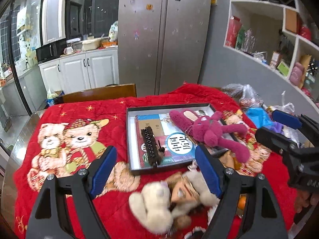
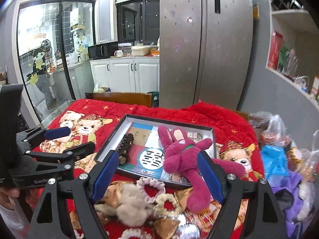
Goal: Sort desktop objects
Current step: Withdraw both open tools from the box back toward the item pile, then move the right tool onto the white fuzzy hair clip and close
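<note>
A shallow black box (image 1: 128,139) (image 2: 108,142) lies on a red teddy-bear blanket (image 1: 83,117) (image 2: 229,123). It holds a book (image 1: 179,145) (image 2: 151,159) and a dark toothed hair clip (image 1: 150,147) (image 2: 125,147). A magenta plush rabbit (image 1: 209,131) (image 2: 179,155) sprawls over the book, with limbs hanging over the box's near right corner. A beige plush toy (image 1: 157,209) (image 2: 129,205) lies on the blanket in front of the box. My left gripper (image 1: 156,171) (image 2: 81,138) hovers open above the beige toy, holding nothing. My right gripper (image 2: 157,177) (image 1: 265,123) is open and holds nothing, raised over the rabbit's lower end.
Frilly scrunchies (image 2: 151,187) and shiny wrapped pieces (image 2: 187,229) are scattered near the beige toy. Plastic bags, a blue one (image 2: 275,163) and a purple item (image 2: 293,195) crowd the right side. A wooden chair back (image 1: 99,93) stands behind the table, a fridge (image 1: 163,39) beyond it.
</note>
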### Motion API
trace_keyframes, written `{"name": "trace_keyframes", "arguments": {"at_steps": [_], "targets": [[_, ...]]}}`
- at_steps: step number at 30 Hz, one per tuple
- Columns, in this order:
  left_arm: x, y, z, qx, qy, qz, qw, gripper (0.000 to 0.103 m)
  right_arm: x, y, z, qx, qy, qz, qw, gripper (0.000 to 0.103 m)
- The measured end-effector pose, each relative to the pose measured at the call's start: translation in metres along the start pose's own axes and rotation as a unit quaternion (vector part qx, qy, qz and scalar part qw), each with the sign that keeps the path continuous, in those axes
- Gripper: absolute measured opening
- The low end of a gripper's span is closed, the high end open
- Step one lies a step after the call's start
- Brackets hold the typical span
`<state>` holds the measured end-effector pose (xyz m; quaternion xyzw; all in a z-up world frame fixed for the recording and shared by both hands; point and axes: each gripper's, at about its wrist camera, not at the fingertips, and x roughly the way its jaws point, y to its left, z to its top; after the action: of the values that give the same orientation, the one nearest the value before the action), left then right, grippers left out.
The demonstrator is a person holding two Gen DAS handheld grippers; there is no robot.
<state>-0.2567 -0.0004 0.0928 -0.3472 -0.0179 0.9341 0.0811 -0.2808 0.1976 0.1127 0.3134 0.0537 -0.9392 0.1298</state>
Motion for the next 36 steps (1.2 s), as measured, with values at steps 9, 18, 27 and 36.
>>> {"name": "trace_keyframes", "arguments": {"at_steps": [9,18,27,36], "targets": [[-0.085,0.002,-0.066,0.014,-0.023,0.029,0.9992,0.089,-0.088,0.035,-0.028,-0.001,-0.047,-0.007,0.999,0.083],[-0.092,0.006,-0.176,-0.024,0.046,0.022,0.9984,0.089,-0.11,0.071,-0.111,-0.02,-0.038,-0.032,0.999,0.083],[-0.086,0.004,-0.215,-0.04,0.06,0.009,0.9974,0.089,-0.109,0.064,-0.162,-0.007,0.003,-0.006,1.0,0.083],[-0.063,-0.019,-0.229,-0.016,0.088,-0.009,0.996,0.089,-0.106,0.06,-0.186,-0.007,0.024,0.005,1.0,0.083]]}}
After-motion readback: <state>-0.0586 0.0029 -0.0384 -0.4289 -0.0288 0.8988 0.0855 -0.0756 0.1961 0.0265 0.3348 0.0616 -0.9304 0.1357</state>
